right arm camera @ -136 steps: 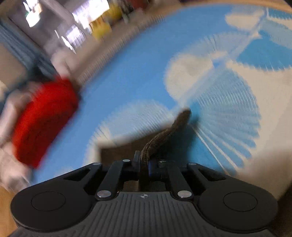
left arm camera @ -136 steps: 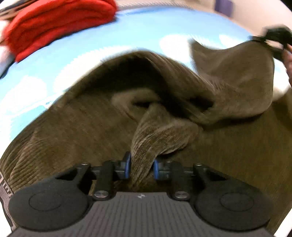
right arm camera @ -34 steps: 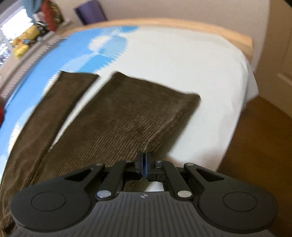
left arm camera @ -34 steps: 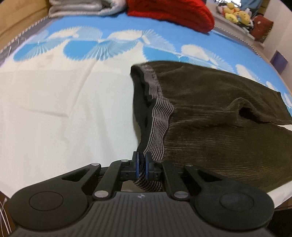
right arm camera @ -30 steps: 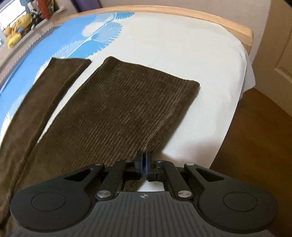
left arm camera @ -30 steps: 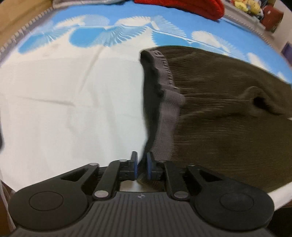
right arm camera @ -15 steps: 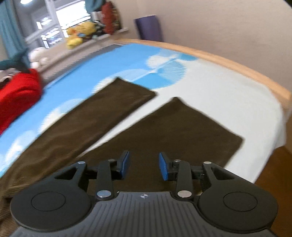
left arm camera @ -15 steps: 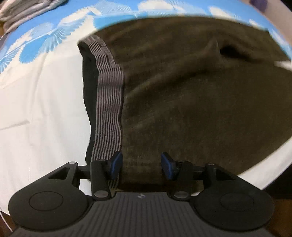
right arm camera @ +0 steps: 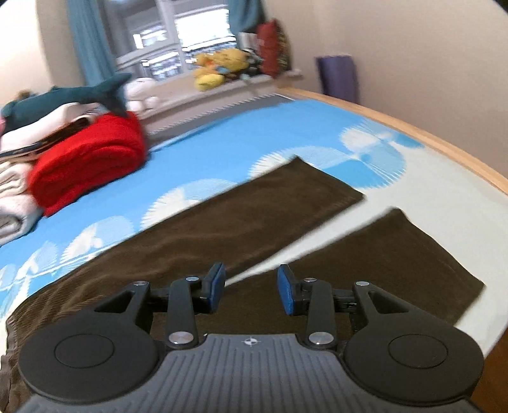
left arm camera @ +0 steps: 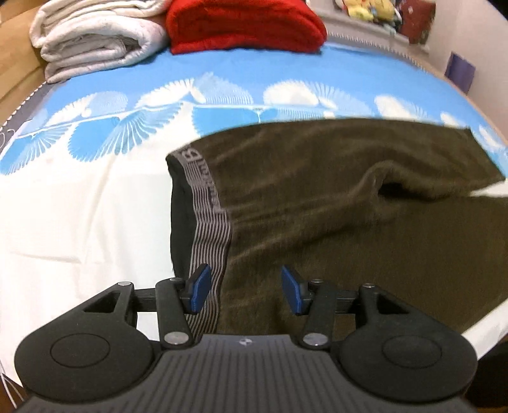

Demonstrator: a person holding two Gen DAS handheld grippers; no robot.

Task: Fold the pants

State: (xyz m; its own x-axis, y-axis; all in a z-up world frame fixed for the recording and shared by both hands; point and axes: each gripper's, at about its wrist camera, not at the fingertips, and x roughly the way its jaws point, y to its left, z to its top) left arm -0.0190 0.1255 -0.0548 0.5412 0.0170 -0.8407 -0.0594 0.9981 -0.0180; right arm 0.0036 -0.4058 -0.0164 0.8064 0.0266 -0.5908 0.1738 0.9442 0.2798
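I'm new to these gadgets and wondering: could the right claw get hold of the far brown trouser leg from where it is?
Probably yes. The right claw is open and empty, just above the brown corduroy pants. The far leg lies flat on the blue-and-white bedspread with nothing on it or in between.

Red blanket (left arm camera: 244,25) beside white bedding (left arm camera: 95,38)

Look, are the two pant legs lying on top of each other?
No, the pant legs lie side by side with a strip of white sheet between them.
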